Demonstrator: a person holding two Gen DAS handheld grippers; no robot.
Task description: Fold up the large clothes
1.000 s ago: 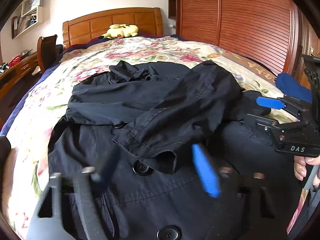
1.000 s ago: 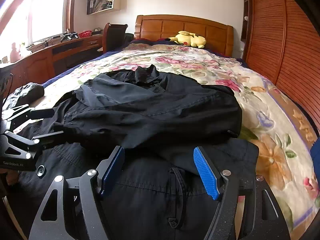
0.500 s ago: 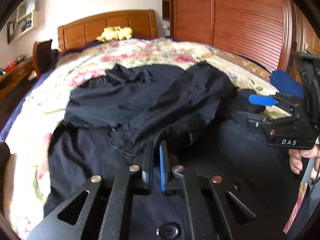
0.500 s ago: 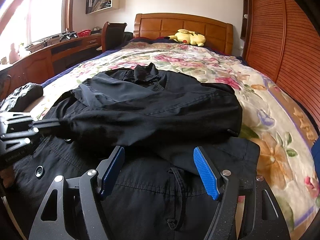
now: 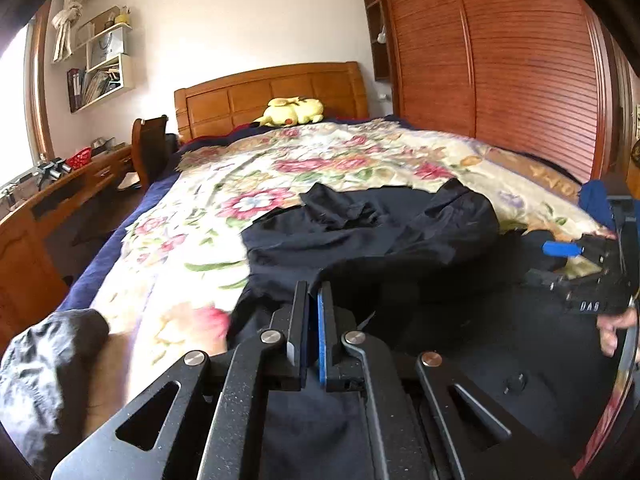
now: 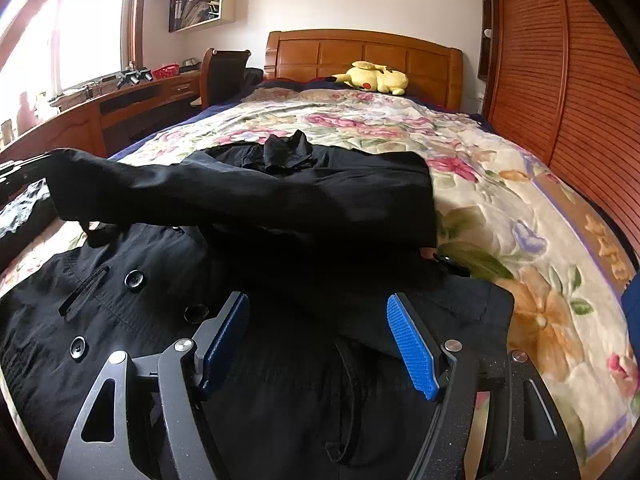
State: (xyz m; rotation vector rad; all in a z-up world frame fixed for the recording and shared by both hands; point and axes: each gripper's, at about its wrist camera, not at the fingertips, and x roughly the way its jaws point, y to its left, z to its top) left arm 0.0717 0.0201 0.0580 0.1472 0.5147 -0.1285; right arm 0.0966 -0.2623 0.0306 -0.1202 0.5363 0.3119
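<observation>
A large black buttoned coat [image 6: 160, 300] lies on a floral bedspread [image 6: 500, 208]. It also shows in the left wrist view [image 5: 400, 240]. My left gripper [image 5: 313, 300] is shut on the coat's sleeve [image 6: 240, 196] and holds it stretched out to the left above the coat body. In the right wrist view the left gripper sits at the far left edge, mostly hidden by the sleeve cuff. My right gripper [image 6: 318, 320] is open and empty, low over the coat's lower right part. It also shows at the right in the left wrist view [image 5: 576, 260].
A wooden headboard [image 6: 360, 56] with a yellow plush toy [image 6: 376, 78] is at the far end. A wooden desk [image 6: 100, 108] and chair [image 6: 222, 72] stand left of the bed. A slatted wooden wardrobe [image 6: 560, 80] lines the right. A dark crumpled garment [image 5: 44, 368] lies at the near left.
My left gripper closed on the sleeve and has pulled it up and out to the left, so the sleeve is now stretched across the coat. The right gripper stayed open and nearly still.
</observation>
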